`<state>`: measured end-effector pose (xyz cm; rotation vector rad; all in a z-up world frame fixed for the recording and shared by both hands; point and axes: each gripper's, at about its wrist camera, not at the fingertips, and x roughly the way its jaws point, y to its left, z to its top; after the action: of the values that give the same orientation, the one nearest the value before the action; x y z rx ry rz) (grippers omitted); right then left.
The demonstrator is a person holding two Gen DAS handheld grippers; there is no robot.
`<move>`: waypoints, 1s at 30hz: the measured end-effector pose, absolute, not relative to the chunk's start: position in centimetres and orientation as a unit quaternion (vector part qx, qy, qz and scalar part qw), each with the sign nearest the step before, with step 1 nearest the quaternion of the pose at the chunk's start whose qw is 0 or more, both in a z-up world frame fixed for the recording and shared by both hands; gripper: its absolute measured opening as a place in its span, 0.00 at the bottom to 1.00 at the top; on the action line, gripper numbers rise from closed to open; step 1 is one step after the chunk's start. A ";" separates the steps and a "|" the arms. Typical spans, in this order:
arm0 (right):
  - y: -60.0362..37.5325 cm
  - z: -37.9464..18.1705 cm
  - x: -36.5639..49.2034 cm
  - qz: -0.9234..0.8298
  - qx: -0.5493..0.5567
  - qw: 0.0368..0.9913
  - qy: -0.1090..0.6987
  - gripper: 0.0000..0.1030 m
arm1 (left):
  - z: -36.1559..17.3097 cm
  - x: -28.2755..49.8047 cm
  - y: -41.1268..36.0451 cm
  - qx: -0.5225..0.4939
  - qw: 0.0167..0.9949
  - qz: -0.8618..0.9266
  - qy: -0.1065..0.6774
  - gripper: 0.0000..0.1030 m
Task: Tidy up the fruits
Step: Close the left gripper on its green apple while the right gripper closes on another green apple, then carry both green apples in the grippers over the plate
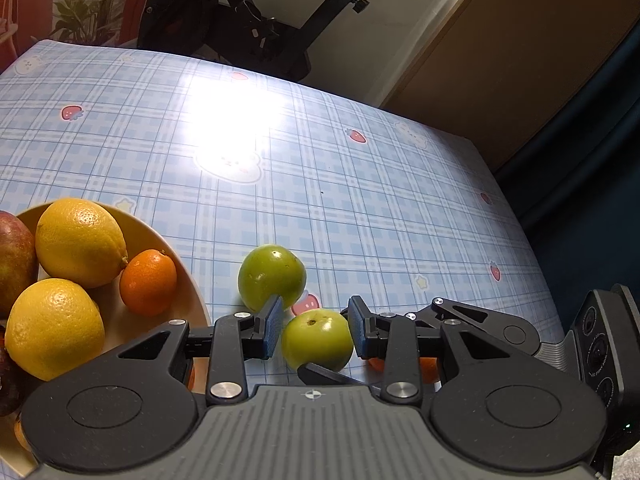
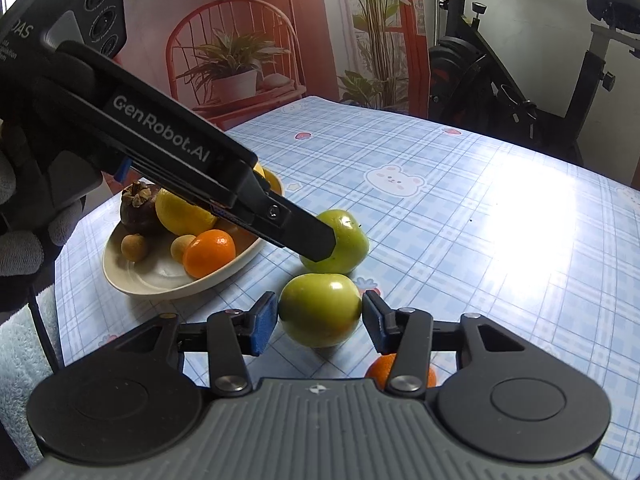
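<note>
Two green fruits lie on the checked tablecloth beside a cream plate (image 2: 132,280) of fruit. In the right wrist view, my right gripper (image 2: 320,316) stands around the near green fruit (image 2: 320,310), blue pads touching or almost touching both sides. My left gripper (image 2: 316,240) reaches in from the left, over the far green fruit (image 2: 348,248). In the left wrist view, the left gripper (image 1: 314,330) is open around a green fruit (image 1: 318,344), gaps on both sides; the other green fruit (image 1: 272,276) lies just beyond. An orange (image 2: 380,372) sits under the right gripper.
The plate (image 1: 188,292) holds two lemons (image 1: 80,240), small oranges (image 1: 148,282), a mangosteen (image 2: 140,208) and small brown fruits (image 2: 134,247). The table edge runs along the right in the left wrist view. An exercise bike and plants stand behind the table.
</note>
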<state>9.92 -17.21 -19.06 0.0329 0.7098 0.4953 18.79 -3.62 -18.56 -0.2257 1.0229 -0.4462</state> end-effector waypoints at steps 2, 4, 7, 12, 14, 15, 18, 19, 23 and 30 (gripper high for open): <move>-17.1 -19.0 9.9 0.239 0.018 0.908 0.343 0.48 | -18.8 19.1 -3.5 -0.113 0.840 -0.208 0.488 0.36; -17.1 -19.0 9.8 0.239 0.015 0.908 0.344 0.48 | -19.2 19.5 -3.4 -0.121 0.835 -0.209 0.495 0.36; -17.4 -18.9 9.7 0.244 0.012 0.905 0.348 0.48 | -19.9 20.0 -3.4 -0.129 0.827 -0.215 0.504 0.36; -17.3 -18.9 9.5 0.244 0.008 0.905 0.349 0.48 | -21.2 20.3 -4.0 -0.127 0.818 -0.219 0.516 0.36; -17.2 -19.0 9.5 0.242 0.007 0.905 0.349 0.48 | -21.6 20.3 -4.0 -0.127 0.819 -0.218 0.515 0.38; -17.1 -19.0 9.5 0.242 0.007 0.905 0.349 0.48 | -21.6 20.1 -4.0 -0.129 0.819 -0.217 0.515 0.39; -17.1 -19.0 9.5 0.242 0.005 0.903 0.354 0.49 | -22.1 20.3 -3.7 -0.136 0.818 -0.216 0.515 0.40; -17.0 -19.0 9.5 0.243 0.002 0.902 0.356 0.49 | -22.1 20.1 -3.7 -0.137 0.819 -0.215 0.514 0.40; -16.9 -19.5 9.7 0.244 -0.006 0.897 0.369 0.49 | -22.1 20.1 -3.0 -0.140 0.821 -0.212 0.512 0.40; -17.1 -19.8 9.9 0.247 0.005 0.895 0.371 0.46 | -22.2 20.2 -2.6 -0.147 0.817 -0.218 0.513 0.37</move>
<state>9.95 -17.09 -19.78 0.0111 0.7684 0.5115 20.23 -2.60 -22.21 -0.3135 1.0941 -0.4646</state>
